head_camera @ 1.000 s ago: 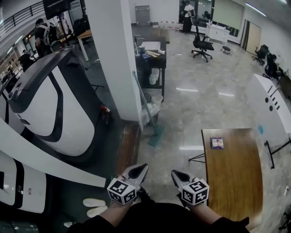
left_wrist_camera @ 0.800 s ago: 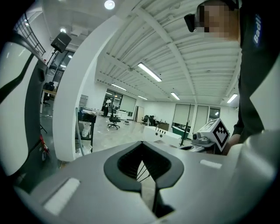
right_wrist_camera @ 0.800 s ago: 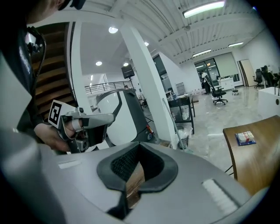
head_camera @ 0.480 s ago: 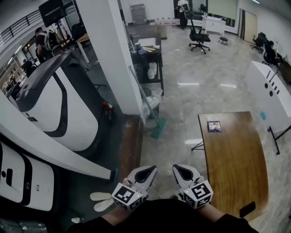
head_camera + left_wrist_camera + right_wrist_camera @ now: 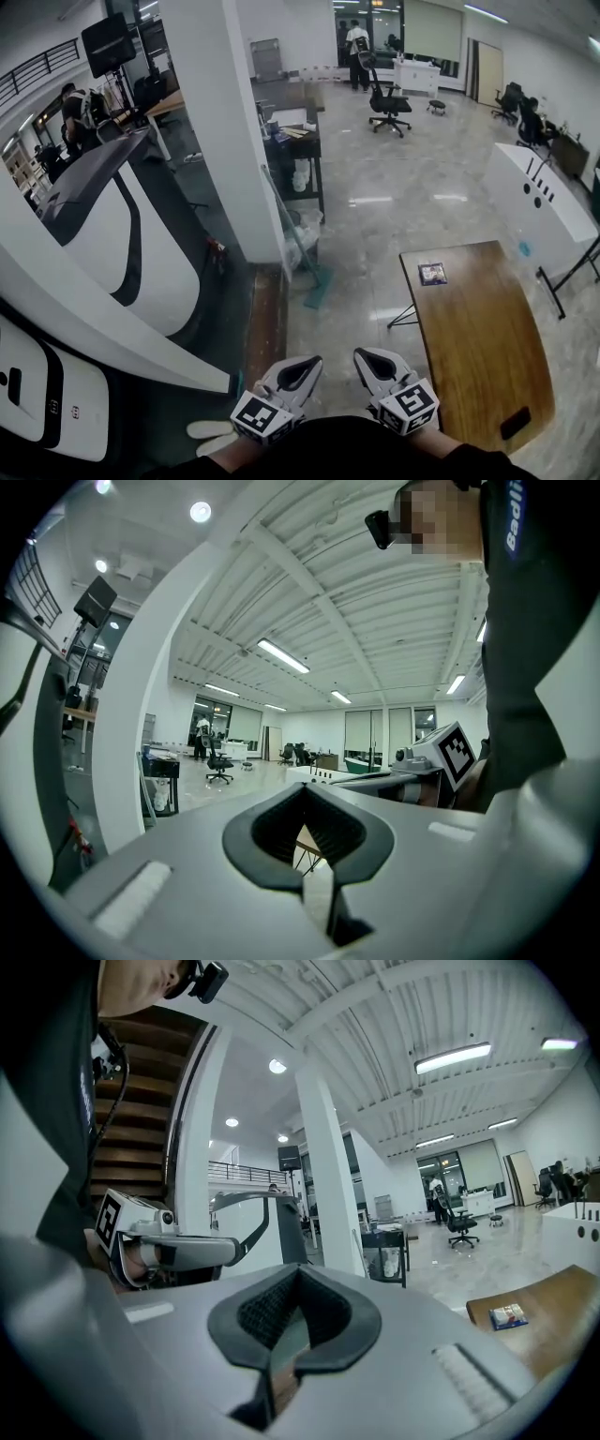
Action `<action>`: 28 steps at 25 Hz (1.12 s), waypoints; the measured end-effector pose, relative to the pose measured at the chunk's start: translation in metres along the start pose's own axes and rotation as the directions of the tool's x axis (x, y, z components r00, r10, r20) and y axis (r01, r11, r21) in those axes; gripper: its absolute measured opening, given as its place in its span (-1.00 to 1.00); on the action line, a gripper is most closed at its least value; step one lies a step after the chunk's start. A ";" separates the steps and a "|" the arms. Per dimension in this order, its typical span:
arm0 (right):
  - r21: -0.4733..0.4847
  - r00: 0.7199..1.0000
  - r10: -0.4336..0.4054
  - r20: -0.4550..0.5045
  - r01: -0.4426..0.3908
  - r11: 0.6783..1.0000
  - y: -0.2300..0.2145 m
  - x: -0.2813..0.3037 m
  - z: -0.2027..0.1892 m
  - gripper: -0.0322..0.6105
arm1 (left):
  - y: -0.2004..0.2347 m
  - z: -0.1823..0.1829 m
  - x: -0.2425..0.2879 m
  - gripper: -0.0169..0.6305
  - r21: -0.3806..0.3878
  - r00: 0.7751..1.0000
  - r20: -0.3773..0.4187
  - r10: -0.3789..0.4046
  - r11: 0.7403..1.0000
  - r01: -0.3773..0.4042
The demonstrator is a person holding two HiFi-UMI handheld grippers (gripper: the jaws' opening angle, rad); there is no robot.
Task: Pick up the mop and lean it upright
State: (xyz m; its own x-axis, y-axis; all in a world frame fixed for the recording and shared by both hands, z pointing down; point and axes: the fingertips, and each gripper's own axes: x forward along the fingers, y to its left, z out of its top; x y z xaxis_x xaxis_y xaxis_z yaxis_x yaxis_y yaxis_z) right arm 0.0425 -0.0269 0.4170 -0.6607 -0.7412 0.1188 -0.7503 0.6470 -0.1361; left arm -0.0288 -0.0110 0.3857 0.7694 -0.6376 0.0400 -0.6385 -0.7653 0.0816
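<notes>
The mop (image 5: 289, 225) leans upright against the white pillar (image 5: 230, 131), its teal head (image 5: 317, 287) on the floor by the pillar's foot. Its thin handle also shows in the left gripper view (image 5: 142, 785) and in the right gripper view (image 5: 356, 1249). My left gripper (image 5: 298, 372) and right gripper (image 5: 373, 361) hang side by side close to my body, well short of the mop. Both are shut with nothing between the jaws, as the left gripper (image 5: 305, 791) and the right gripper (image 5: 298, 1277) show in their own views.
A wooden table (image 5: 478, 347) with a small card stands at the right. A black shelf cart (image 5: 298, 159) stands behind the mop. A large white and black machine (image 5: 112, 234) fills the left. An office chair (image 5: 386, 94) and several people are far back.
The head view has shifted a little and both grippers have drifted slightly lower in it. The mop stays leaning on the pillar. Both grippers stay shut.
</notes>
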 end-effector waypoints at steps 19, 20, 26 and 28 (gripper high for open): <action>-0.019 0.999 0.013 -0.052 -0.014 1.000 0.031 0.017 -0.015 -0.89 | 0.018 -0.007 -0.027 -0.89 -0.016 1.000 0.011 0.007 1.000 -0.007; -0.021 0.999 0.013 -0.053 -0.015 1.000 0.031 0.018 -0.016 -0.89 | 0.018 -0.007 -0.028 -0.89 -0.016 1.000 0.012 0.008 1.000 -0.008; -0.015 0.998 0.013 -0.059 -0.014 1.000 0.028 0.017 -0.018 -0.89 | 0.015 -0.008 -0.026 -0.89 -0.017 1.000 0.006 0.004 1.000 -0.004; -0.012 0.998 0.013 -0.062 -0.014 1.000 0.028 0.015 -0.018 -0.89 | 0.013 -0.008 -0.025 -0.89 -0.016 1.000 0.004 0.003 1.000 -0.003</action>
State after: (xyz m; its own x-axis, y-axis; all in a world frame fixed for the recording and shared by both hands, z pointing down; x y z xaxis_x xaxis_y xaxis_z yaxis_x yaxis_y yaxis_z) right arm 0.0107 -0.0169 0.4328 -0.6708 -0.7200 0.1779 -0.7412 0.6595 -0.1255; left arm -0.0566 -0.0045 0.3941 0.7674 -0.6401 0.0368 -0.6402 -0.7620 0.0971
